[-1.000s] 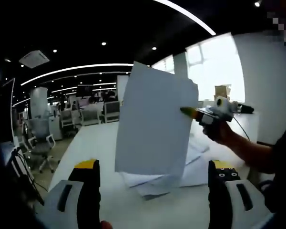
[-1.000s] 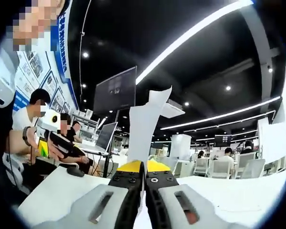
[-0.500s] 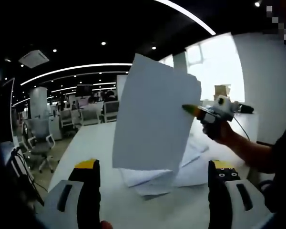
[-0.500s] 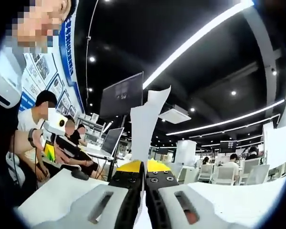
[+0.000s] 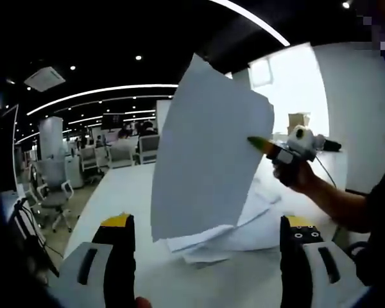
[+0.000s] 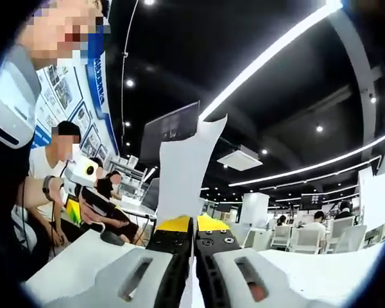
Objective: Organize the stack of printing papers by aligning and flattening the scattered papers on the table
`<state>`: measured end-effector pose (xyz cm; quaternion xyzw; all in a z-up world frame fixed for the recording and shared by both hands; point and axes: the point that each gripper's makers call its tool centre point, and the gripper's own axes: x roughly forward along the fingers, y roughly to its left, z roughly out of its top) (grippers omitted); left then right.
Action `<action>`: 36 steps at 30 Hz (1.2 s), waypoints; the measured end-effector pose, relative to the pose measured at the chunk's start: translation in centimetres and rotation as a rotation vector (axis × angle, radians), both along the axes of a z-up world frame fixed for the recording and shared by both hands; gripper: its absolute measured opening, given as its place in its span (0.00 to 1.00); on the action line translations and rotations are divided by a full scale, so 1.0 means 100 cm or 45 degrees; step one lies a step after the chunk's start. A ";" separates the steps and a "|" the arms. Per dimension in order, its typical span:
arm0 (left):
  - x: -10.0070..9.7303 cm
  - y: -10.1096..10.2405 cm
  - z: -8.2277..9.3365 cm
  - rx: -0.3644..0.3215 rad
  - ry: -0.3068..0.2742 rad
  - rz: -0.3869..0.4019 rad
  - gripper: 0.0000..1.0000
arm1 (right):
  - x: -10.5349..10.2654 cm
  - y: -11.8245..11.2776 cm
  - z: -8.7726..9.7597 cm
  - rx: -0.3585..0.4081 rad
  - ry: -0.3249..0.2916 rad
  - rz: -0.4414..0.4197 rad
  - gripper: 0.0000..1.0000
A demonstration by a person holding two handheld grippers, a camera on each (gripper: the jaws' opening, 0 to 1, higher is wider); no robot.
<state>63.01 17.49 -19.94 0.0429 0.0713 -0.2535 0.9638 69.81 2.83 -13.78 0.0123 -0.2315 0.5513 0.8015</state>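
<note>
While raised, sheet (image 5: 208,147) hides office chairs (image 5: 51,192).

One large white sheet of printing paper (image 5: 205,147) hangs upright in the air. Several more white sheets (image 5: 237,231) lie fanned on the one long white worktop (image 5: 122,192); overlap hides their exact number. Two hand-held grippers show: the left hand-held gripper (image 5: 205,256) and the right hand-held gripper (image 6: 194,232). Two seated people (image 6: 83,192) show at a desk.
</note>
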 end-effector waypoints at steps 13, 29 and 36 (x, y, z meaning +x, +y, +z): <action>0.002 -0.002 -0.002 0.005 0.008 -0.004 0.96 | -0.019 -0.001 0.013 0.083 0.025 0.124 0.00; 0.005 -0.003 -0.001 0.003 0.002 -0.003 0.96 | -0.036 -0.002 0.024 0.156 0.058 0.258 0.00; 0.006 -0.004 -0.003 0.008 0.005 -0.005 0.96 | -0.039 -0.009 0.030 0.222 0.109 0.339 0.00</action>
